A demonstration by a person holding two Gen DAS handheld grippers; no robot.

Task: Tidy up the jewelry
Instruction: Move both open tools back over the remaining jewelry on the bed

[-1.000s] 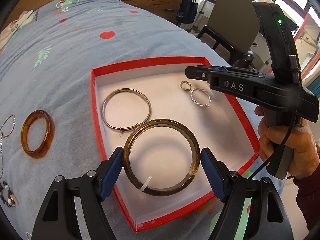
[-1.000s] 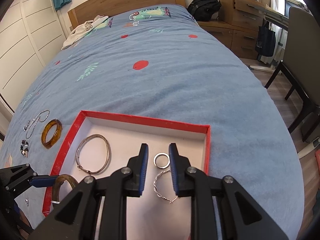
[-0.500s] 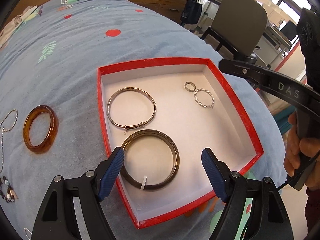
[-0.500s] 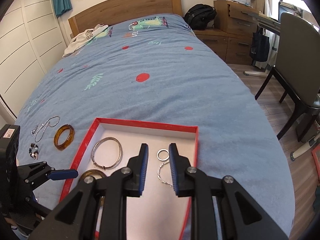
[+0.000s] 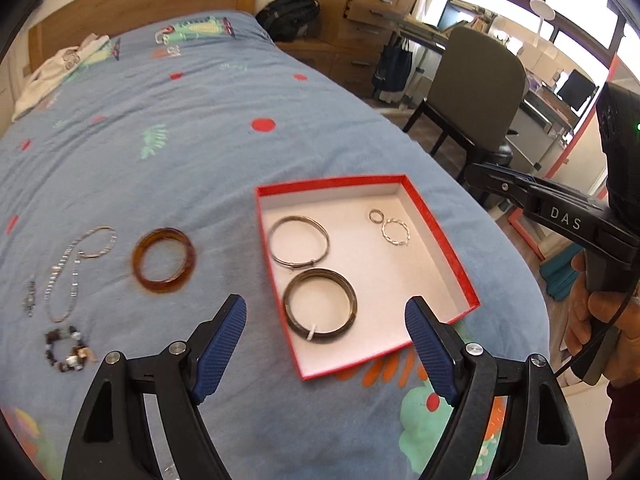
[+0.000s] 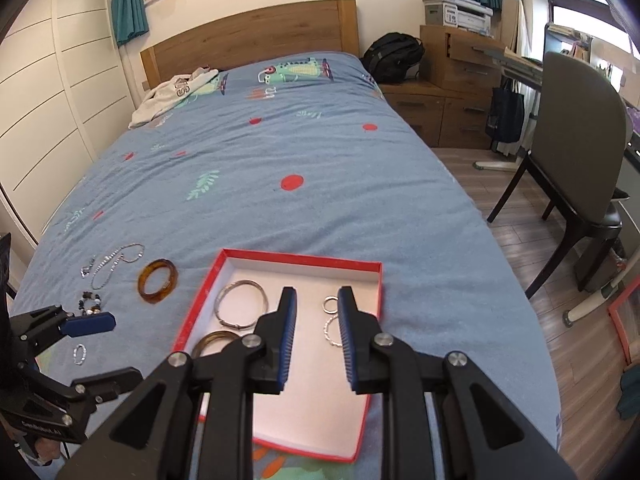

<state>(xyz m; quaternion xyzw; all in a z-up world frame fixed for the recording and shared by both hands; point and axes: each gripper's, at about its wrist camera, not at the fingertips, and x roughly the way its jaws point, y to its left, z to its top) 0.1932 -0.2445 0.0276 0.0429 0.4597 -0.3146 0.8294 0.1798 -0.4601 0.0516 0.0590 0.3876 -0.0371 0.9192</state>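
Grippers both empty: your left gripper (image 5: 326, 322) gapes wide above the box (image 5: 436, 236), your right gripper (image 6: 317, 322) hangs partly parted.

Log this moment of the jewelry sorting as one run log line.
left gripper: open, empty, above bed | right gripper: open, empty | red box: two bangles, two rings | amber bangle: on blanket

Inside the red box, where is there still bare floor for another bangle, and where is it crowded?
In the red-rimmed white box, the near right part is bare, bordered by the dark horn-coloured bangle, the twisted silver ring and the right wall. The left side is crowded: the thin silver bangle sits close behind the dark one. The small plain ring occupies the far right corner.
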